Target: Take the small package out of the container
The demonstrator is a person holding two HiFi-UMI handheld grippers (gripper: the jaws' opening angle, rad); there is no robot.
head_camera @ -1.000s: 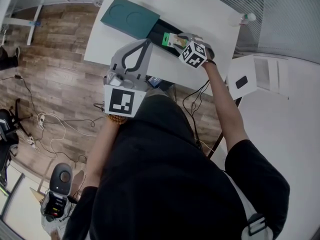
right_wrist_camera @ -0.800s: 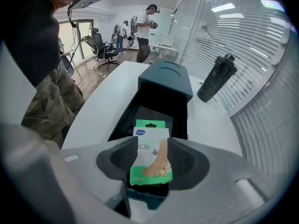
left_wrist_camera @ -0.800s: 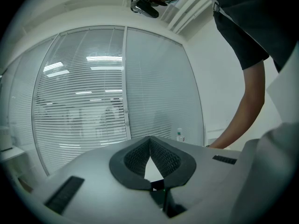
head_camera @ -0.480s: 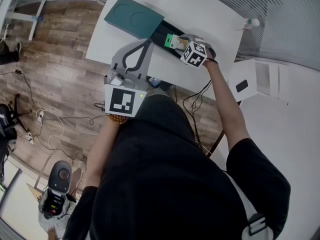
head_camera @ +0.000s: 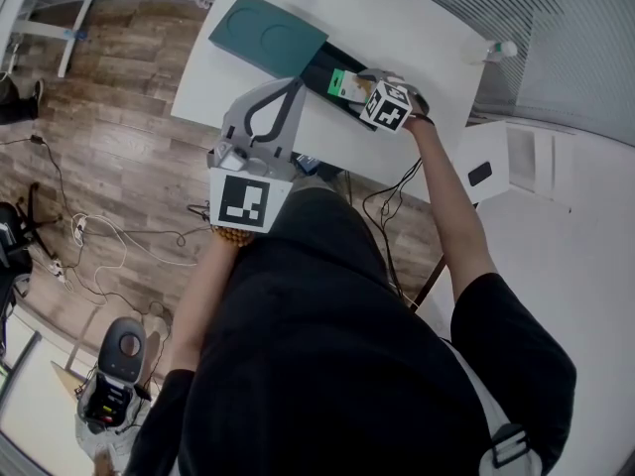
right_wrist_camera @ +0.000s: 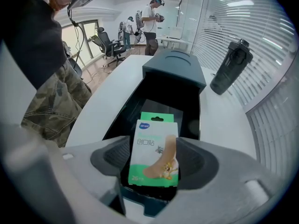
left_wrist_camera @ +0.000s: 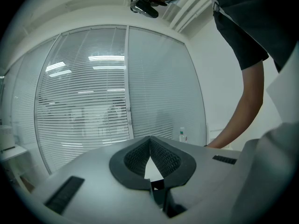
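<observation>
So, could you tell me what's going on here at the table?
A person works two handheld grippers at a white table. The right gripper, whose jaws have just been opening, points down over the open dark container with the small plaster package between its pads, not gripped. The left gripper is shut and empty, held aside.

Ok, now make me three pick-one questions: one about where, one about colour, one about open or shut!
1. Where is the small package? A on the floor; B in the container; C on a chair.
2. Its colours? A red and black; B green and white; C all yellow.
3. The left gripper is: A shut; B wide open; C holding the package.
B: it stands in the container, between the right gripper's jaws, which have just been opening. B: its front shows that. A: its jaws meet, nothing between.
</observation>
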